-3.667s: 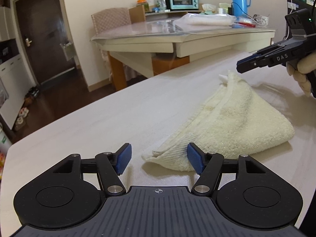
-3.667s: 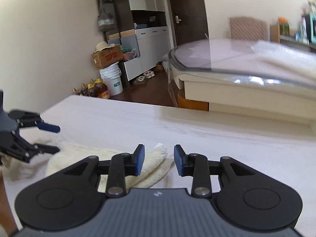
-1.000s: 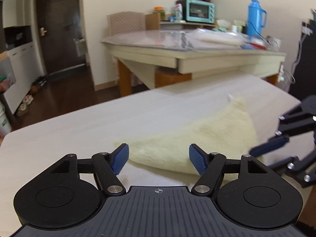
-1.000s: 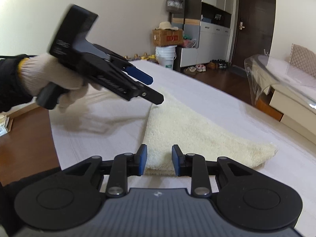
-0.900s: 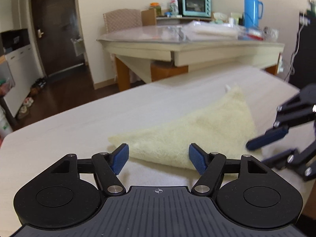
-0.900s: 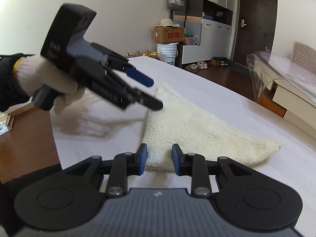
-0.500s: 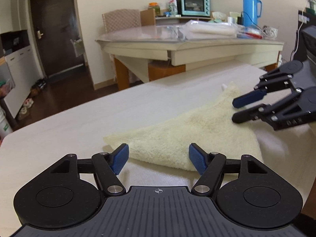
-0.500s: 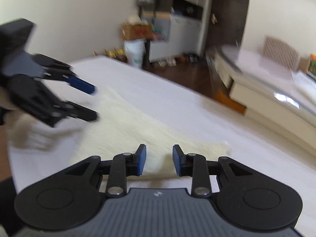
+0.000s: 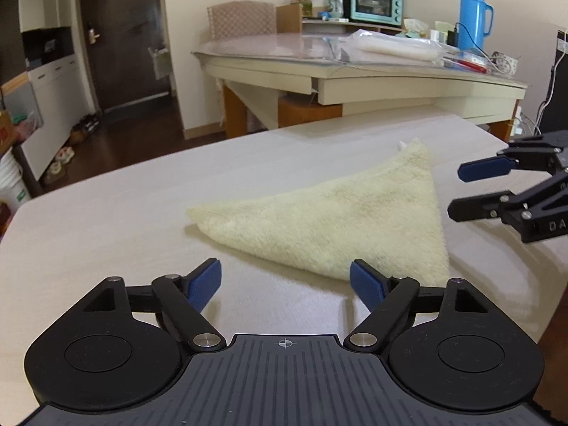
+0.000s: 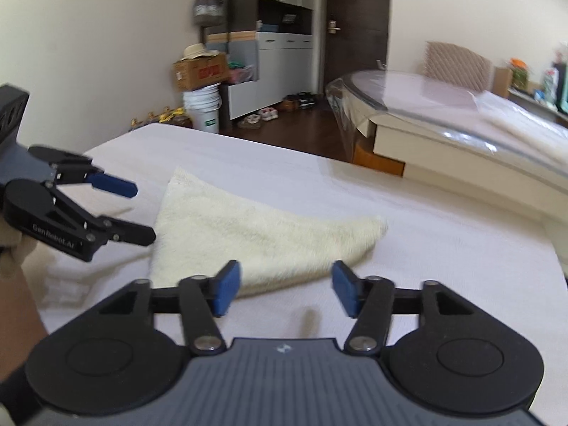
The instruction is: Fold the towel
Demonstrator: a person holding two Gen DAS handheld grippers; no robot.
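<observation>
A cream towel [image 9: 340,220] lies flat on the white table [image 9: 106,241], folded into a triangle; it also shows in the right wrist view [image 10: 248,230]. My left gripper [image 9: 285,284] is open and empty, just short of the towel's near edge. It also shows in the right wrist view [image 10: 136,209], beside the towel's left corner. My right gripper [image 10: 284,291] is open and empty, just before the towel's near edge. It also shows in the left wrist view [image 9: 458,191], to the right of the towel and apart from it.
A second table [image 9: 372,78] with a glass top stands behind, carrying a blue thermos [image 9: 474,17], a teal oven [image 9: 376,1] and plastic-wrapped items. A chair [image 9: 241,19] stands behind it. A bucket [image 10: 204,110] and box [image 10: 200,69] stand on the floor far left.
My right gripper's jaws have opened wider than half a second ago and it has swung back toward the towel's near edge. The left gripper stays open and has barely moved. The towel lies still.
</observation>
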